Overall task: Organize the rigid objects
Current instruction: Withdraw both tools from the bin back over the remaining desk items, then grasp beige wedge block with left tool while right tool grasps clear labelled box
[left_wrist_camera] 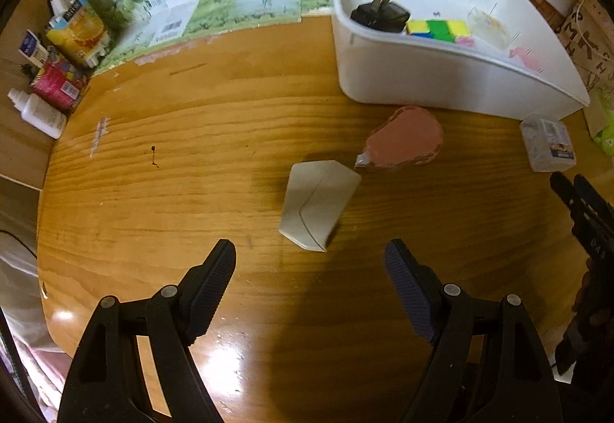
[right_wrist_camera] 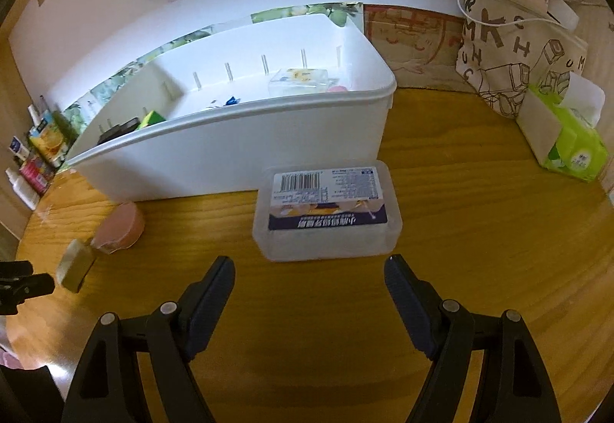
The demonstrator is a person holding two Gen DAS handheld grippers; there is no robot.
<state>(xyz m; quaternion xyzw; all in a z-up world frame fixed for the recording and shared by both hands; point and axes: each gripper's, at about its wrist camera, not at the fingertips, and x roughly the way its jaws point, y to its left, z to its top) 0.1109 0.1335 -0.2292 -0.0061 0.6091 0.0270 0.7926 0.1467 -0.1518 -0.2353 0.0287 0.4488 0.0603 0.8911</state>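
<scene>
Your left hand-held gripper (left_wrist_camera: 310,271) stands wide over the wooden bench (left_wrist_camera: 172,193), nothing between its fingers. In the left wrist view, a white faceted block (left_wrist_camera: 316,204) lies just beyond the fingertips at 12 o'clock, and a pink tape dispenser (left_wrist_camera: 403,141) sits just past it toward 1 o'clock, its tip near the block's corner. A white bin (left_wrist_camera: 441,78) at 1 o'clock holds a black plug and a coloured cube. In the right wrist view, your right hand-held gripper (right_wrist_camera: 310,271) is also spread wide and holds nothing; a clear plastic box (right_wrist_camera: 326,212) with a printed label rests just ahead at 12 o'clock, close against the bin's front wall. The pink dispenser and block lie at 9 o'clock.
</scene>
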